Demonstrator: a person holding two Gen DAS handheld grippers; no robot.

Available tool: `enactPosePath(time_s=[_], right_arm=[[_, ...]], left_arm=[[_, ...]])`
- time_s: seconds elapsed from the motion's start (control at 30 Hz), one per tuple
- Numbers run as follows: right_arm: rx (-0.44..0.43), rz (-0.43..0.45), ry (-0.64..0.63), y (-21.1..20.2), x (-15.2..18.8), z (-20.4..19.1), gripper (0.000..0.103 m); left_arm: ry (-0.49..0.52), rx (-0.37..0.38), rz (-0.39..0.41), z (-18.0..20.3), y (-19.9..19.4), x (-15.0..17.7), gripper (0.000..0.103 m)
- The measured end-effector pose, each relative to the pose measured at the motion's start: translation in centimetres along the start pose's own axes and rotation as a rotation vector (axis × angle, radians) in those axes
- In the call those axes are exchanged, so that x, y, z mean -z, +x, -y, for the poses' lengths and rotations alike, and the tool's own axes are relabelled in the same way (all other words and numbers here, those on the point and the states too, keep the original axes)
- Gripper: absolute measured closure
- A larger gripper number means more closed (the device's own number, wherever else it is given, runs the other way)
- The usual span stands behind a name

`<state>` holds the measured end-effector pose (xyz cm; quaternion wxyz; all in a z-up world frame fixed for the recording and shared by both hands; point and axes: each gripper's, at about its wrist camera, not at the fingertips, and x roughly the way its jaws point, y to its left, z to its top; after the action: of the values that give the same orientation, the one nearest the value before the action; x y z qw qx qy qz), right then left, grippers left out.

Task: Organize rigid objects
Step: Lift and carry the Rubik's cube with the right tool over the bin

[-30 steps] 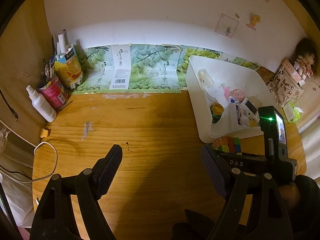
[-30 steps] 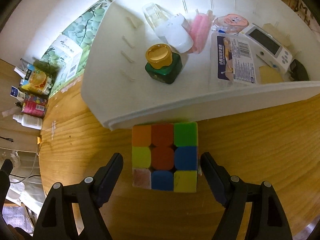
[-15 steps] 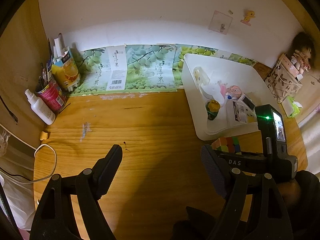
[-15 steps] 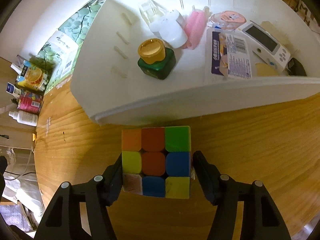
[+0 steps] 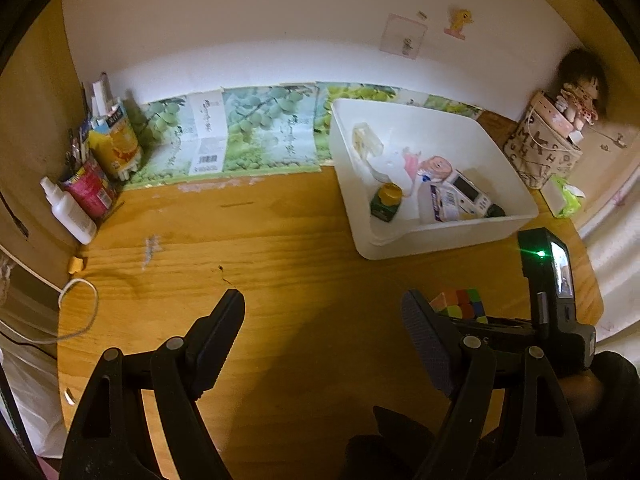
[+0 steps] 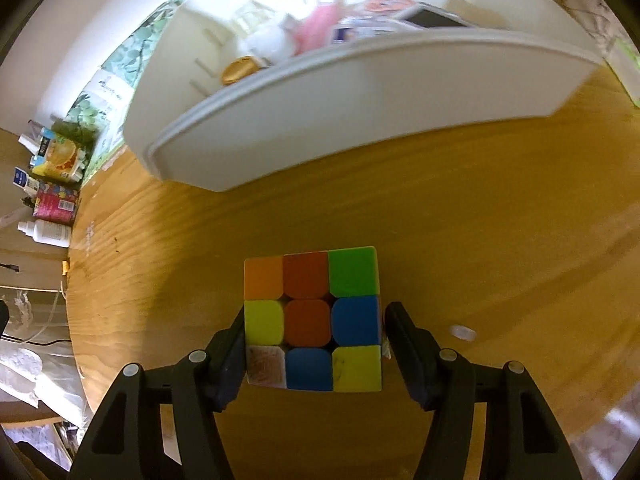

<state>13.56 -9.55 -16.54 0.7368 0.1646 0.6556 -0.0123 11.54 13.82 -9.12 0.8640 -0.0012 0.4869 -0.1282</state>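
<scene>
My right gripper [image 6: 314, 328] is shut on a multicoloured puzzle cube [image 6: 312, 316], one finger on each side, a short way in front of the white bin [image 6: 360, 92]. The cube also shows in the left wrist view [image 5: 460, 305], behind my right gripper's body. The white bin [image 5: 448, 236] stands at the back right and holds a green jar with a gold lid [image 5: 386, 202], a small white device [image 5: 468, 194], a pink item and a clear bottle. My left gripper [image 5: 324, 326] is open and empty above the wooden table [image 5: 260, 248].
A white spray bottle [image 5: 70, 210], a red can of pens [image 5: 90, 190] and a yellow juice carton [image 5: 116, 144] stand at the back left. A white cable [image 5: 76, 308] lies at the left edge. A doll and a patterned bag [image 5: 544, 152] sit at the far right.
My right gripper closed on the cube and drew it back from the bin toward the near edge. The left gripper pulled back a little and stayed open.
</scene>
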Motion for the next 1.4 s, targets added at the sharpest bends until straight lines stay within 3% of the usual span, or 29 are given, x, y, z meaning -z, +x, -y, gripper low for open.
enactPosePath(time_s=[0.13, 0.37, 0.73, 1.07, 1.4], right_arm=[[0.023, 0.017, 0.024, -1.5, 0.6, 2.4, 0.046], [0.062, 0.045, 0.055, -4.3, 0.9, 6.5, 0.046], [0.095, 0.160, 0.008, -10.2, -1.2, 10.4, 0.046], [0.039, 0.265, -0.083, -13.6, -4.5, 12.3, 0.046], [-0.027, 0.335, -0.210, -13.8, -7.8, 12.6, 0.047]], left_arm=[[0.002, 0.024, -0.017, 1.4, 0.3, 0.3, 0.020], [0.002, 0.051, -0.040, 4.2, 0.7, 0.3, 0.020], [-0.042, 0.051, -0.040, 8.2, 1.6, -0.1, 0.020], [-0.097, 0.019, -0.019, 11.8, 2.3, -1.0, 0.020], [-0.216, -0.036, -0.033, 13.5, 3.9, -0.5, 0.020]])
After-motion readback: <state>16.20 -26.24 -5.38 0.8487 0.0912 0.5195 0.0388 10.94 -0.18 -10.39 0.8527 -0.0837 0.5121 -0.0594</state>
